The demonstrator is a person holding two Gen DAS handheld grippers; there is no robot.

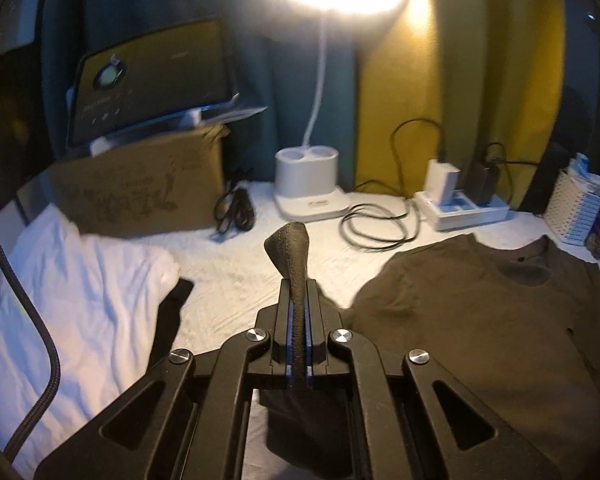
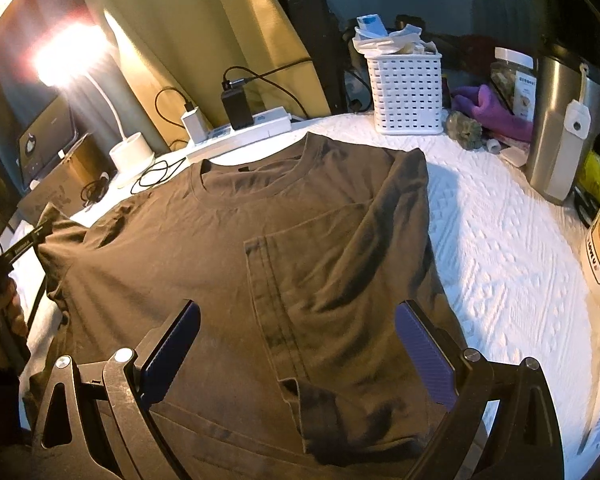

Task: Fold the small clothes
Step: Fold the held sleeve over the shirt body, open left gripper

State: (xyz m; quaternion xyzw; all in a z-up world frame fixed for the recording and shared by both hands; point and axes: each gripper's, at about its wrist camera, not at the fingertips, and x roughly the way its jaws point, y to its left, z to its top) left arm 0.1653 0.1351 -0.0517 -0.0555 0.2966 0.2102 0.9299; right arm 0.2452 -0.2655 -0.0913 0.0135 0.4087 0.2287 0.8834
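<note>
Two grippers, left fingers (image 1: 298,300) pinching t-shirt (image 2: 260,248) sleeve, right fingers (image 2: 424,344) apart, basket (image 2: 406,96) behind.

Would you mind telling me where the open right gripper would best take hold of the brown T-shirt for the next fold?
Probably the bottom hem of the brown T-shirt, coming from the near edge. The right gripper hovers open there, the right sleeve is already folded inward, and the left gripper pinches the left sleeve.

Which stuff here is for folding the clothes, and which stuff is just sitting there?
For the folding:
- brown T-shirt, lying on the table
- left gripper, shut on the T-shirt's sleeve
- right gripper, open over the T-shirt

Just lying about:
- lamp
- white basket
- power strip
- cardboard box
- steel flask
</note>
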